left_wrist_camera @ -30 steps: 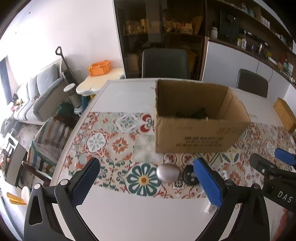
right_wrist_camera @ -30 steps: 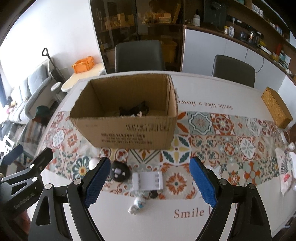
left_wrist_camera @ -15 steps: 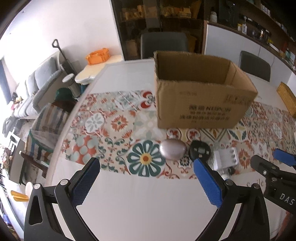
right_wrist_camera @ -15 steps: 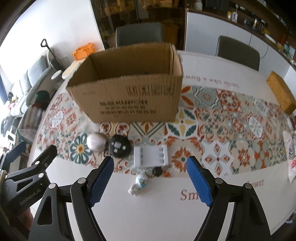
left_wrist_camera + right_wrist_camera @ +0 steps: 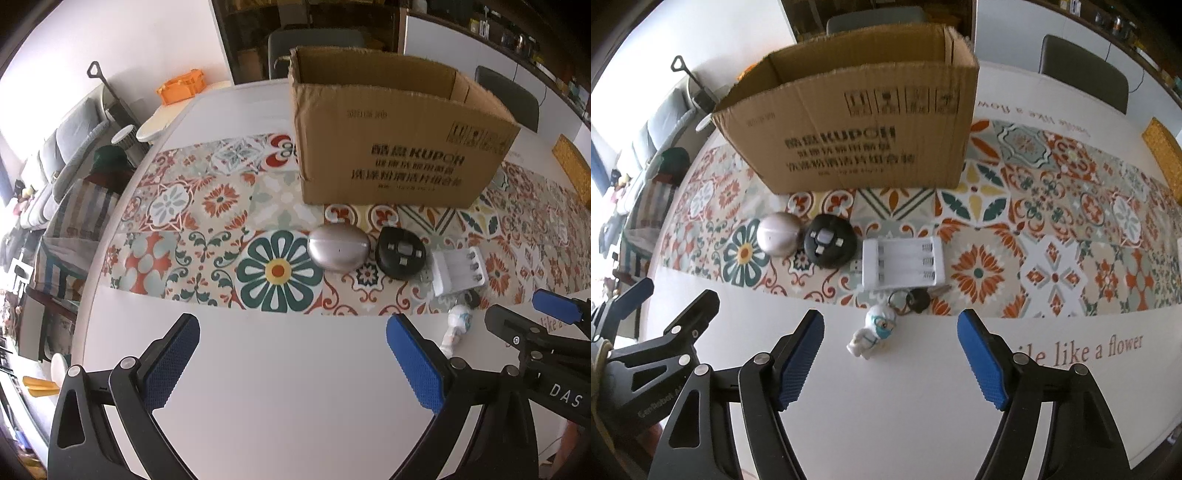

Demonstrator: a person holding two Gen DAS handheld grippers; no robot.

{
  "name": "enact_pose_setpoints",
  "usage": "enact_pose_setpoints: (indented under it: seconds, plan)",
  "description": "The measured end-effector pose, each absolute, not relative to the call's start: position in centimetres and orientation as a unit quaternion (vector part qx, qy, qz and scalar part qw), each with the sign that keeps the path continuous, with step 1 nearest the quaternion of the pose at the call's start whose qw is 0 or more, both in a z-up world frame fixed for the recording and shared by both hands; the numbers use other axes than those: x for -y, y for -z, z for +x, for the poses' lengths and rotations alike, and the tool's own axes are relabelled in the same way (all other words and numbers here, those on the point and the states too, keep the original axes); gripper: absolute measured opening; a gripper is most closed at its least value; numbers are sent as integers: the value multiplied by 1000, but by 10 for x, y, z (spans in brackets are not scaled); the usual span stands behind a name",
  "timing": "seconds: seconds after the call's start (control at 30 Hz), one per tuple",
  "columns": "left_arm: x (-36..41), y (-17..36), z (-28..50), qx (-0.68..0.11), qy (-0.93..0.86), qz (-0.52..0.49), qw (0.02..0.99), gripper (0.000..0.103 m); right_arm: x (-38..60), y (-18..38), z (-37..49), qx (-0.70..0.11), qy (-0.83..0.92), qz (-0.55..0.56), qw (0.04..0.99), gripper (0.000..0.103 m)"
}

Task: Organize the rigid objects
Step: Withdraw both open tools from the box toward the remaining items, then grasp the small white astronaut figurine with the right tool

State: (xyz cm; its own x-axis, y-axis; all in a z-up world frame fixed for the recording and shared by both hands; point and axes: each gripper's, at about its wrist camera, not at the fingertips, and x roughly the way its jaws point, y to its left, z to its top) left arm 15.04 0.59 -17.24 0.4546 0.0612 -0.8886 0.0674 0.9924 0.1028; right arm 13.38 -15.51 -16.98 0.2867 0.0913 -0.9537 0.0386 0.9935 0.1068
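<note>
My left gripper hangs spread wide over bare white table, nothing between its pads. Ahead of it, on the patterned runner in front of the cardboard box, four small things wait in a row.

Furthest left is the silver egg-shaped case. I judge it hard, smooth and slippery, so I would pinch it across its narrow waist, squarely, or it may squirt out. Just beside it, close enough that I cannot tell whether they touch, sits the black round gadget, domed with raised buttons; light and stiff, best taken across its widest part. Next is the white battery charger, a flat rigid plastic tray; I would take it by its two long edges, since the thin walls look a little brittle. At its near edge lies the keychain, a small white figure on a ring with a dark key; it will dangle, so I would hold the figure's body.

My right gripper is also open with nothing held, its jaws having just been narrowing, and the figure lies just ahead between its fingers.
</note>
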Motion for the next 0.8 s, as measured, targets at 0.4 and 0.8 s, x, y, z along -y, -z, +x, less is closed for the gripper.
enact_pose_setpoints:
  seconds: [0.4,0.8]
  plan:
    - [-3,197,157,-545,5,73,835,103,153,202,138,-618,-40,81,781,68]
    - [-5,214,169,-561,2,69,825,103,160,234,149,-639,-37,136,756,53]
